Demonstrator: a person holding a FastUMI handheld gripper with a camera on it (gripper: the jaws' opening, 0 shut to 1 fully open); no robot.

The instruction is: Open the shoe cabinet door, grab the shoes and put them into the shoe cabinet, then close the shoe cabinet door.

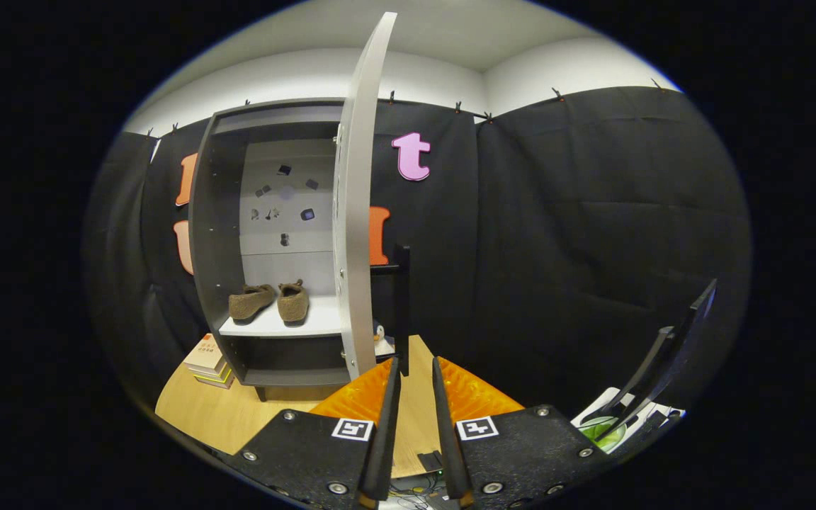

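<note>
1. Nearest to me I see the gripper. Its two fingers stand close together with only a narrow gap between them, and nothing is held there; through the gap I see the bare wood of the table.
2. Just ahead of the left finger, the free edge of the open cabinet door comes down almost to the fingertip. I cannot tell if the finger touches it. The door is swung out toward me, so I see it nearly edge-on.
3. Left of the door is the shoe cabinet, dark outside and pale at the back, standing on the table toward its far edge.
4. On the pale middle shelf the two brown shoes lie side by side, heels toward me, close together.
5. Beside the cabinet's lower left corner, a small pile of books lies near the left edge of the table.
6. Behind the door's bottom a small penguin figure peeks out, next to a dark upright post.
7. To the right of the fingers, a dark stand leans over something green and white.
</note>
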